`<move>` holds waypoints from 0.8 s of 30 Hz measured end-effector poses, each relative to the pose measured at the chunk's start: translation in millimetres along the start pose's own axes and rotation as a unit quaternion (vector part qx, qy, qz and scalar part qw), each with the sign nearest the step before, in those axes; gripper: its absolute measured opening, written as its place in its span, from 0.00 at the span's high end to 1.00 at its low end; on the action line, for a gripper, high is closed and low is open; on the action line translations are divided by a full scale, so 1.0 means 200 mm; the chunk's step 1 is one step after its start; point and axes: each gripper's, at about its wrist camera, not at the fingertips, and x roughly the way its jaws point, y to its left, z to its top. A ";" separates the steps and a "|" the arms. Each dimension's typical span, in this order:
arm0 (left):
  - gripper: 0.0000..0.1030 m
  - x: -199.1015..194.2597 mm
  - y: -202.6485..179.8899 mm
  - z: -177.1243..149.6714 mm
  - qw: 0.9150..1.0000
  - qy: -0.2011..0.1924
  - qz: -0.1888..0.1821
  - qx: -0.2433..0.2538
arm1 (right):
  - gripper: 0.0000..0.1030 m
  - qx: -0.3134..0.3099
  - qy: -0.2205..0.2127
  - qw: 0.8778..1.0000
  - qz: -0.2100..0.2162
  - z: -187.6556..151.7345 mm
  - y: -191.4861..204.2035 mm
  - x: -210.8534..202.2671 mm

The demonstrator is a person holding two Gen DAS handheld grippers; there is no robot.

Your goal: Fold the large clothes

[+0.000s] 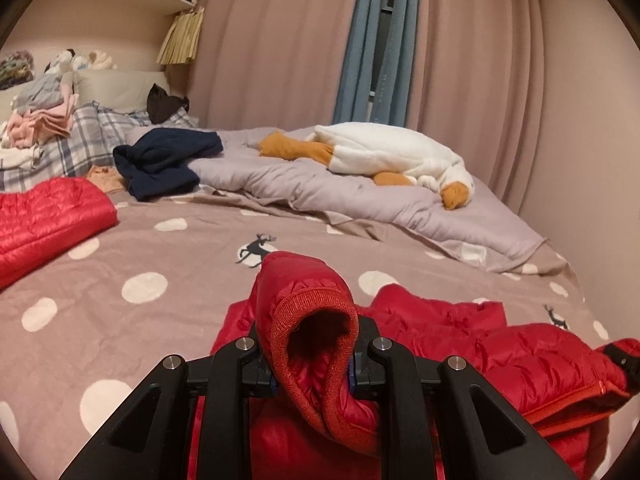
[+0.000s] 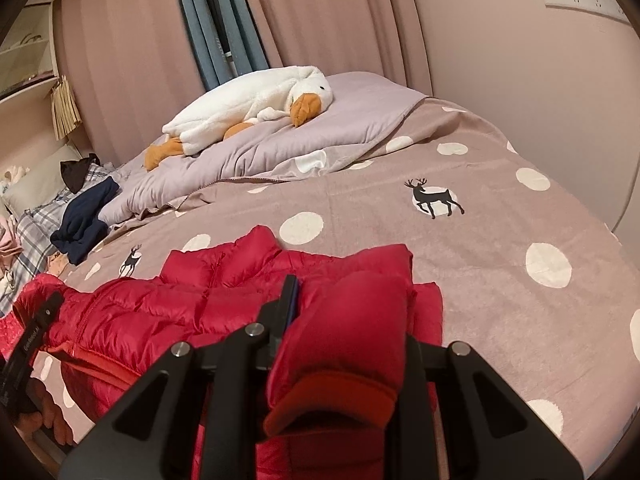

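Observation:
A red puffer jacket [image 1: 500, 356] lies spread on the spotted bed cover [image 1: 180, 288]; it also shows in the right wrist view [image 2: 160, 312]. My left gripper [image 1: 314, 376] is shut on one sleeve cuff [image 1: 316, 332], which stands up between the fingers. My right gripper [image 2: 344, 344] is shut on the other sleeve [image 2: 352, 332], its ribbed cuff [image 2: 336, 404] hanging toward the camera. The left gripper shows at the left edge of the right wrist view [image 2: 36, 332].
A second red quilted piece [image 1: 48, 220] lies at the left. A navy garment [image 1: 164, 160], a grey duvet [image 1: 320, 188] with a plush goose [image 1: 392, 152], plaid pillows and folded clothes [image 1: 40, 120] sit toward the headboard. Curtains [image 1: 280, 40] and walls bound the bed.

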 end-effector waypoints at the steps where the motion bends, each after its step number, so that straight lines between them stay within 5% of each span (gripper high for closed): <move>1: 0.81 0.00 0.00 0.00 1.000 0.001 0.000 -0.001 | 0.79 0.004 0.000 1.000 0.001 0.00 0.00 0.00; 24: 0.78 0.03 0.02 -0.01 0.999 0.031 -0.006 -0.034 | 0.77 0.014 0.003 1.000 -0.014 -0.04 0.05 -0.01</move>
